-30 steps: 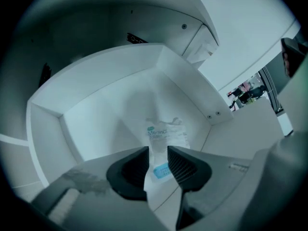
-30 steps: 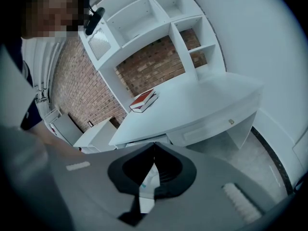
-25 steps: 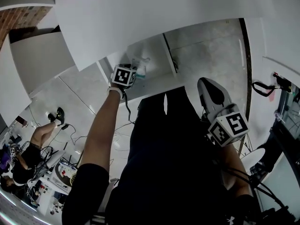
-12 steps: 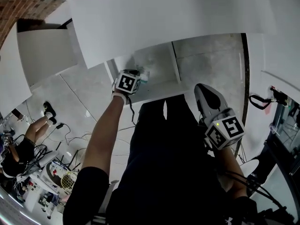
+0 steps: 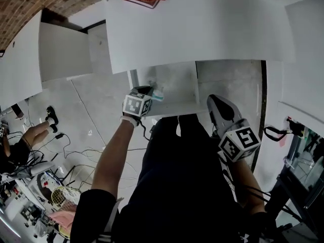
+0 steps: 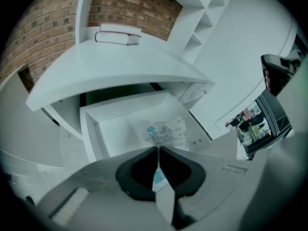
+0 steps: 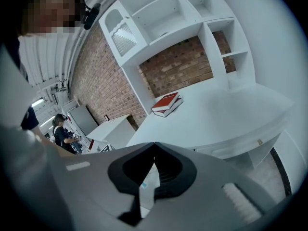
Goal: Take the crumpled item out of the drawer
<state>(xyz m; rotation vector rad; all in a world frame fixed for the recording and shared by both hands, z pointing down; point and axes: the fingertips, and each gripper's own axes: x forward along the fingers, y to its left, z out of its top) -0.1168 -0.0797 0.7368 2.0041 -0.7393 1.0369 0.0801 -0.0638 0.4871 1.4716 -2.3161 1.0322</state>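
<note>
The left tool point(image 6: 158, 150) has its 2 jaws pressed together on the near edge of the crumpled clear plastic wrapper with teal print point(image 6: 167, 131); a teal scrap shows just behind the tips. The rest of the wrapper spreads away from the tool toward 1 o'clock, inside the open white drawer point(image 6: 90, 134). The drawer sits below the overhanging white surface point(image 6: 120, 66). In the head view the wrapper lies at 1 o'clock of the left tool's marker cube, over the drawer's near end. The right tool point(image 7: 155, 147) is closed on nothing and sits well apart at 4 o'clock, so the left is the 1 in play. Judging from this, the pull should run back toward 6 o'clock and upward, clear of the drawer's front wall.
</note>
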